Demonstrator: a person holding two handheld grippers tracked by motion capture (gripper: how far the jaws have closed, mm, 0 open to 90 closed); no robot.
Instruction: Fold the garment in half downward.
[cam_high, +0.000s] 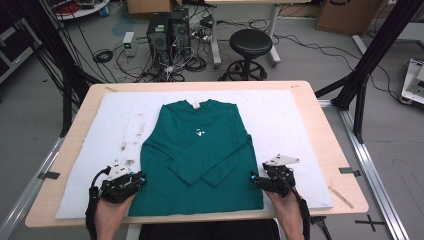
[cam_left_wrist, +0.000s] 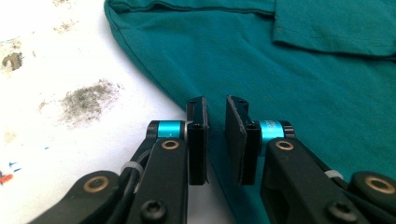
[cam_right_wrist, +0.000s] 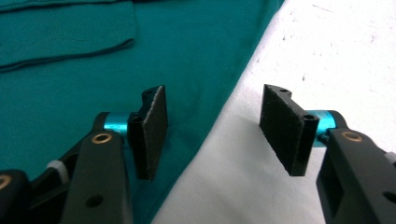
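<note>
light: even, bright | shadows: soft | focus: near jaws slightly blurred

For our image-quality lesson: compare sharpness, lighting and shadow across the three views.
High view: even, soft light, slightly grainy, the green long-sleeved knit sweater casting hardly any shadow. Left gripper view: sweater weave crisp, grey smudges on the white foam mat slightly soft. Right gripper view: black jaw pads sharp, faint shadow under the sweater's edge, the mat nearly washed out.

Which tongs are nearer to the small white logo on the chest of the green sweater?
Neither clearly. The left tongs sit at the green sweater lower left edge and the right tongs at its lower right edge, similarly far below the white logo.
</note>
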